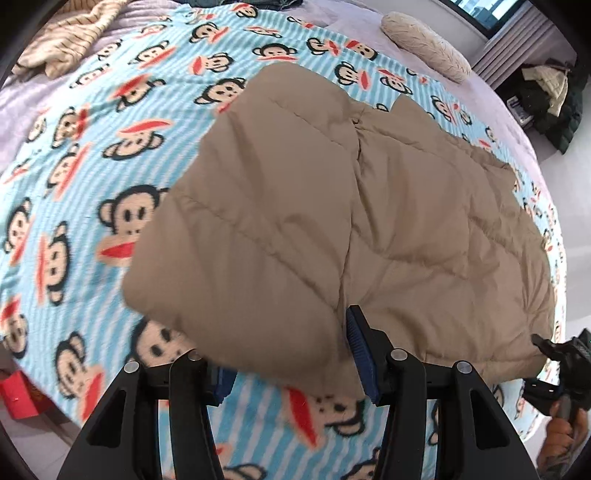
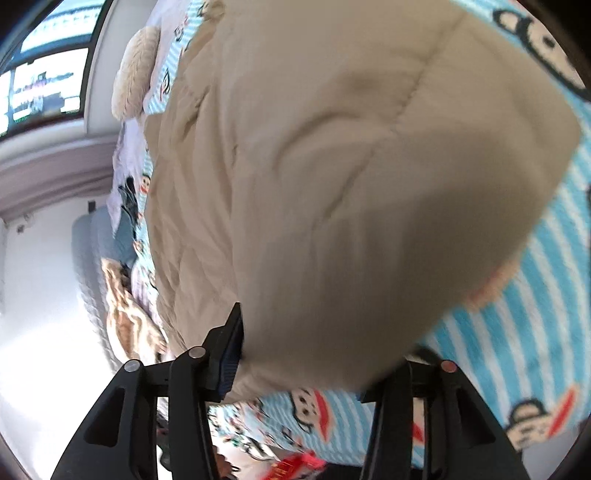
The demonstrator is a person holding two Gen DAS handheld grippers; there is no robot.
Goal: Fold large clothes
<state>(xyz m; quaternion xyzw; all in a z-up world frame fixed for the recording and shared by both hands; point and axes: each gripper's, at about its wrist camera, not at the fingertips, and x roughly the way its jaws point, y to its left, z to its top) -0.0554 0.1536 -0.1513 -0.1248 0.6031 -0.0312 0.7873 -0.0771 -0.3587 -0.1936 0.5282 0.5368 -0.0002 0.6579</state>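
Observation:
A tan quilted puffer jacket (image 1: 369, 206) lies on a blue striped monkey-print blanket (image 1: 74, 155) on a bed. One side is folded over toward the middle. My left gripper (image 1: 291, 354) has its fingers wide apart with the jacket's near folded edge lying between them. My right gripper (image 2: 314, 354) also has its fingers wide apart around a raised corner of the jacket (image 2: 351, 184), which fills most of its view. The blanket (image 2: 517, 314) shows under it. The right gripper also shows in the left wrist view (image 1: 561, 354) at the jacket's right corner.
A fuzzy cream pillow (image 1: 424, 44) lies at the bed's far side. A striped beige garment (image 1: 70, 33) lies at the far left. Dark clothes (image 1: 554, 99) are piled beside the bed on the right. A red box (image 1: 18, 395) sits at the lower left.

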